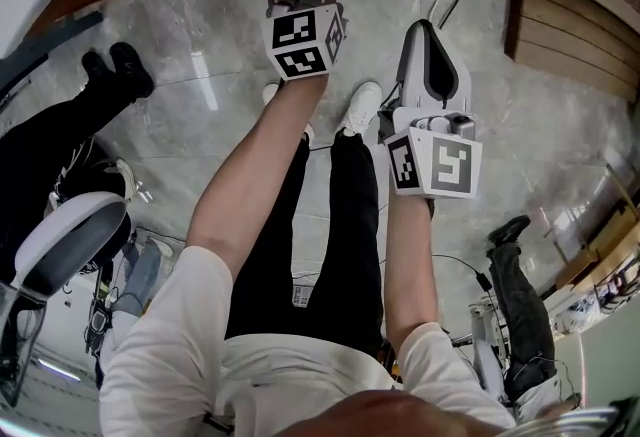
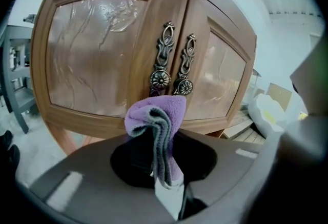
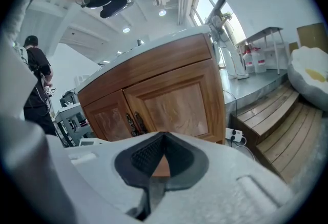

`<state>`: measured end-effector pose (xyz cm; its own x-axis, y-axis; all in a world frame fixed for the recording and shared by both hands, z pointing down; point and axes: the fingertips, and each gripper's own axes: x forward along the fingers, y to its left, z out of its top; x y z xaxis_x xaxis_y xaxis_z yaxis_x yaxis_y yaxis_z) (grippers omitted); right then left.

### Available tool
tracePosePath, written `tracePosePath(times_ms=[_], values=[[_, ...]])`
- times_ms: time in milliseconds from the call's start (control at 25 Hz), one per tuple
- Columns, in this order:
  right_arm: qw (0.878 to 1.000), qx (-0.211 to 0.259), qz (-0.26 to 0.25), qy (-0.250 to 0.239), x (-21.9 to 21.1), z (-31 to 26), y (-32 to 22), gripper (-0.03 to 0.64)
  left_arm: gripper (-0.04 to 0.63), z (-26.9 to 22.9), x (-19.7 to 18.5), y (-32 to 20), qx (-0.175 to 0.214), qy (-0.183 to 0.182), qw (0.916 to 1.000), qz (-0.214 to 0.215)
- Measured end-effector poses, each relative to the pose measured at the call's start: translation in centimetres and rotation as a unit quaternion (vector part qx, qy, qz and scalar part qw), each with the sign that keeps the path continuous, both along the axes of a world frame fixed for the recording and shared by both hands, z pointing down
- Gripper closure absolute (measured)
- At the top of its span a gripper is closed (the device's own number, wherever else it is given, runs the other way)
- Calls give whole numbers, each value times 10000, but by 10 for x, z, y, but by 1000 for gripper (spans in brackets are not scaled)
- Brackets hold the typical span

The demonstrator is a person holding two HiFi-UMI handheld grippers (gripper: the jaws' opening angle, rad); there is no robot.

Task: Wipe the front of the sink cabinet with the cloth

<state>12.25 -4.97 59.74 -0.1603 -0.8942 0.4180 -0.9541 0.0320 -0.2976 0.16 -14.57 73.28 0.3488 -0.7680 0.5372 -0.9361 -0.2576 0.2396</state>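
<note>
The left gripper [image 2: 166, 177] has its jaws clamped on the purple cloth [image 2: 156, 115], which is bunched just ahead of them and faces the cabinet front [image 2: 92, 64]. The right gripper [image 3: 154, 166] has its jaws together, with nothing between them. I judge that the wiping is about to begin. The next move is to press the cloth on the door and sweep across.

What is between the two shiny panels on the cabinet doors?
Two ornate metal handles, side by side. The left gripper view shows them best.

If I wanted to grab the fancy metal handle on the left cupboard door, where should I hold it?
Probably the round knob at the bottom of the left handle: it looks to stand out from the flat door. Come straight from the front and pinch it from both sides.
</note>
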Motion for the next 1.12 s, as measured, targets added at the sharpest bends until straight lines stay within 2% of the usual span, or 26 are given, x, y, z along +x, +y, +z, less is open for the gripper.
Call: tracePosePath(times_ms=[160, 400, 640, 800, 1120], values=[[10000, -27, 1, 13, 3, 2, 6, 620, 522, -5, 25, 2, 126, -20, 9991, 397], [10000, -41, 53, -7, 15, 5, 10, 620, 522, -3, 40, 0, 108, -26, 9993, 369], [9998, -36, 187, -32, 33, 7, 13, 620, 522, -13, 83, -2, 353, -167, 9941, 1007], [9996, -69, 271, -41, 47, 8, 16, 620, 522, -13, 99, -6, 272, -170, 9951, 934], [9987, -43, 497, -55, 76, 10, 20, 620, 522, -8, 124, -5, 259, -168, 9938, 1068]])
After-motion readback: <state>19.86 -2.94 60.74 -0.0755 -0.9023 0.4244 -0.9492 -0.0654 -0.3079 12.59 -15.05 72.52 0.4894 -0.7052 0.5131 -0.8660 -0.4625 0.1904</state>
